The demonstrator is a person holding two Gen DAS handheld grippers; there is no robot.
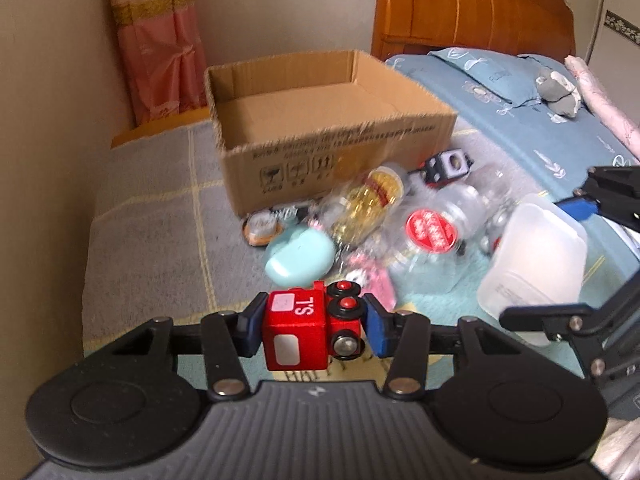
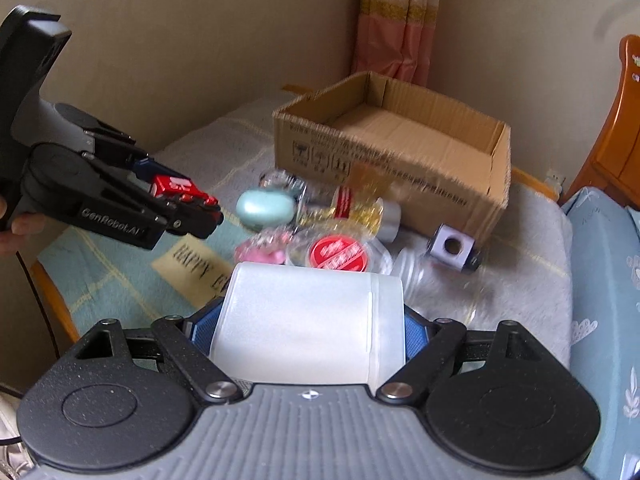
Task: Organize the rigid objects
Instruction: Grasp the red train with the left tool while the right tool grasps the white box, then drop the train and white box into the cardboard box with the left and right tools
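Observation:
My left gripper (image 1: 314, 326) is shut on a red toy train (image 1: 308, 326) and holds it above the bed; it also shows in the right wrist view (image 2: 180, 190). My right gripper (image 2: 306, 328) is shut on a frosted white plastic container (image 2: 308, 320), also seen from the left wrist (image 1: 532, 264). An open cardboard box (image 1: 344, 148) stands behind the pile and looks empty (image 2: 404, 160). Between the grippers and the box lie a mint oval case (image 1: 298, 258), a clear jar with red lid (image 1: 432, 228), a yellow-filled bottle (image 1: 368, 200) and a grey cube with a hole (image 2: 452, 246).
Everything lies on a blanket-covered bed (image 1: 160, 216) against a beige wall. A pink item (image 2: 264, 250) lies in the pile. A wooden headboard (image 1: 472, 8), blue pillow (image 1: 500, 76) and pink curtain (image 1: 152, 40) are behind.

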